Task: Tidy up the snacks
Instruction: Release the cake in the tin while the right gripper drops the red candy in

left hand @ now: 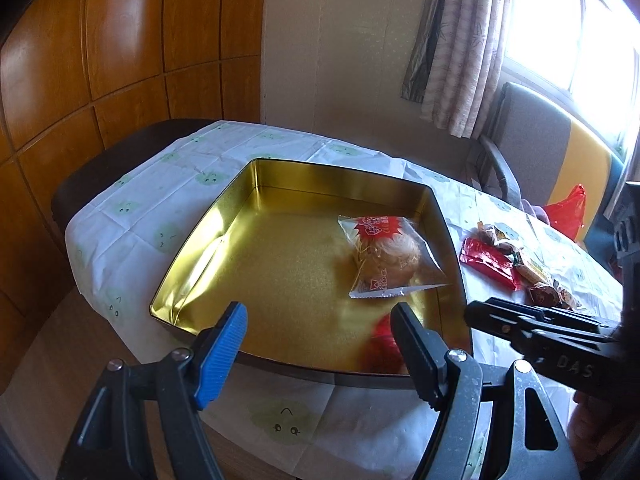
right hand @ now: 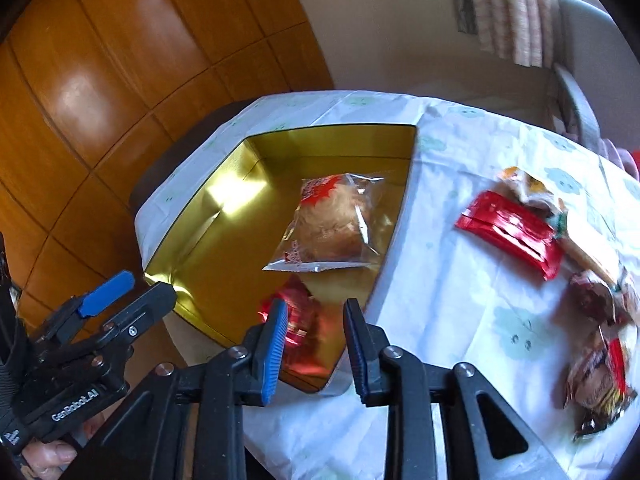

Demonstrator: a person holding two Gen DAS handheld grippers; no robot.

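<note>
A gold tin tray [left hand: 224, 240] [right hand: 240, 216] sits on the table. A clear-wrapped pastry [left hand: 390, 254] [right hand: 332, 226] lies in its right part. A red packet [right hand: 296, 320] lies in the tray's near right corner, blurred; it also shows in the left wrist view [left hand: 380, 340]. My left gripper [left hand: 318, 334] is open and empty over the tray's near edge. My right gripper [right hand: 316, 336] is open and empty just above the red packet. Loose snacks lie on the cloth to the right: a red packet [left hand: 490, 262] [right hand: 512, 232] and several wrapped sweets [left hand: 540, 280] [right hand: 596, 368].
A white cloth with green cloud prints [left hand: 160, 200] [right hand: 460, 312] covers the table. A chair [left hand: 540, 140] with a red bag [left hand: 570, 208] stands at the far right by the window. Wood panelling [left hand: 100, 60] is on the left.
</note>
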